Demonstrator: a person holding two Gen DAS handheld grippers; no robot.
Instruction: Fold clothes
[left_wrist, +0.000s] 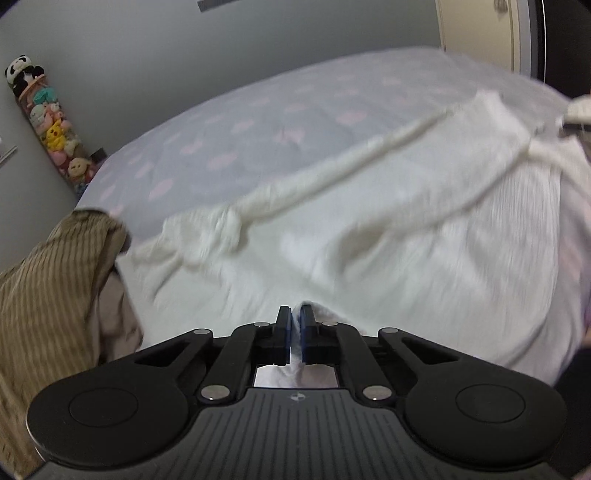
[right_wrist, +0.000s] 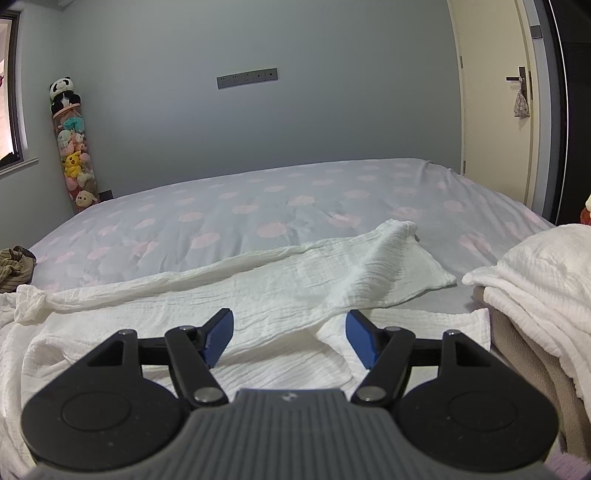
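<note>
Left fingers: the blue pads of the left gripper (left_wrist: 295, 314) are pressed almost together, and a fold of the white crinkled garment (left_wrist: 369, 258) is pinched between them; white cloth is seen in the narrow gap and under the fingers.

Right fingers: the right gripper (right_wrist: 290, 332) is held wide open above the same garment (right_wrist: 295, 284); nothing is gripped, and the cloth is seen lying below and between the blue pads.

White garment: it is spread over the near part of the bed (right_wrist: 258, 199). A long, rolled band is seen running across it to a knot at the left. One folded corner is raised toward the middle of the bed.

Left view: it is blurred, so the lie of the far cloth edge is probably not to be judged there.

Folded pile: white and beige cloths (right_wrist: 535, 280) are stacked at the right edge of the bed, just beside the garment.

Striped cloth: a brown striped piece (left_wrist: 55, 277) lies at the left edge of the bed.

Bed sheet: grey with pink dots.

Corner: a tall tube of plush toys (right_wrist: 74, 147) is stood against the wall, with a panda on top.
</note>
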